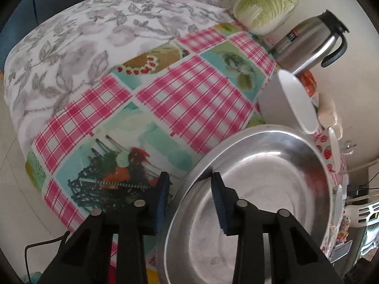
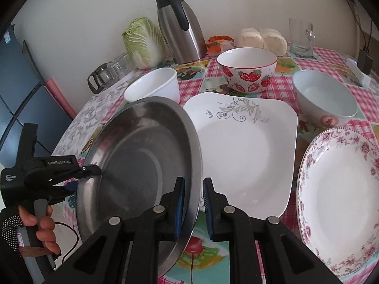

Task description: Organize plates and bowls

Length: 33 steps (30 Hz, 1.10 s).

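Note:
A round steel plate [image 2: 132, 153] is tilted up off the checked tablecloth, its right edge hanging over a white square plate [image 2: 244, 146]. My right gripper [image 2: 193, 182] is shut on the steel plate's near rim, one pad on each side of it. My left gripper [image 2: 87, 175] clamps the plate's left rim, held by a person's hand [image 2: 45, 227]. In the left wrist view the left gripper [image 1: 189, 177] straddles the steel plate [image 1: 260, 189]: one finger lies inside the dish and the other outside it.
A floral round plate [image 2: 338, 201] lies at the right. Behind stand a strawberry bowl [image 2: 247, 69], a small white bowl [image 2: 154, 87] and a larger white bowl [image 2: 324, 99]. A thermos jug [image 2: 180, 28], cabbage [image 2: 142, 42], glass mug [image 2: 300, 35] and glass pot [image 2: 104, 75] line the wall.

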### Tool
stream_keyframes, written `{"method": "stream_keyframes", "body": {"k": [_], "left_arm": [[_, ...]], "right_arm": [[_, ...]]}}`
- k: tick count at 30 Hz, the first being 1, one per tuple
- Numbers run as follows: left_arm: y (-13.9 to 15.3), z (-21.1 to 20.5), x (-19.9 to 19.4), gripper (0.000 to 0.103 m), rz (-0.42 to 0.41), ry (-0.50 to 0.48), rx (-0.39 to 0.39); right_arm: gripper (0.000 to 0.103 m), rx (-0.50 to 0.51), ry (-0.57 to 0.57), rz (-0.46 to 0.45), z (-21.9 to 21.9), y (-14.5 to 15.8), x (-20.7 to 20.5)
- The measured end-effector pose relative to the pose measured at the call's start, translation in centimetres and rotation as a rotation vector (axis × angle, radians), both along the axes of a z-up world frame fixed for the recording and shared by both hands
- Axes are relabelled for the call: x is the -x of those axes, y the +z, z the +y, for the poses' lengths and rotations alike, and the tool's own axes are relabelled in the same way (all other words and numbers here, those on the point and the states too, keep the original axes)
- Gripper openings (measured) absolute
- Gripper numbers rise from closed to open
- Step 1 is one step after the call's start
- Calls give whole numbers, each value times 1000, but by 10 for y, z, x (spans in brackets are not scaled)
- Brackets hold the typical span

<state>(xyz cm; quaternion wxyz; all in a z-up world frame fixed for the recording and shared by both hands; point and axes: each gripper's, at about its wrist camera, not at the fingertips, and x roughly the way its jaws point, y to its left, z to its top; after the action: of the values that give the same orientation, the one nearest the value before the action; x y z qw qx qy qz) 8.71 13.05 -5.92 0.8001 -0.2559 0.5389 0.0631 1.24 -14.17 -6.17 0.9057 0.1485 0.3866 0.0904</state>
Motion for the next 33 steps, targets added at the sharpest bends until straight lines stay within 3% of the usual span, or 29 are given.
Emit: {"method": "stream_keyframes", "body": {"k": [4,9,13,18,25,33], "left_arm": [[12,-6,1,29,-30,-33,-44],[18,-7,3,25,-58,-35,17],[32,-22,0,25,-105,-74,-33],[42,-48,-8,25,-144,-144,-41],[39,-95,-26,25,-105,-236,-76],[31,-122,-38,25,-86,-240,-81]], "right_arm": [[16,17,3,-30,1,7,4],[16,-1,-15,-44,-8,14,5],[16,-7,-23,-71,-14,22,8],[16,-6,-47,-103,-35,30,9],[17,1,-115,-96,-73,26,5],[18,-18,-176,-49,-102,9,-3]]}}
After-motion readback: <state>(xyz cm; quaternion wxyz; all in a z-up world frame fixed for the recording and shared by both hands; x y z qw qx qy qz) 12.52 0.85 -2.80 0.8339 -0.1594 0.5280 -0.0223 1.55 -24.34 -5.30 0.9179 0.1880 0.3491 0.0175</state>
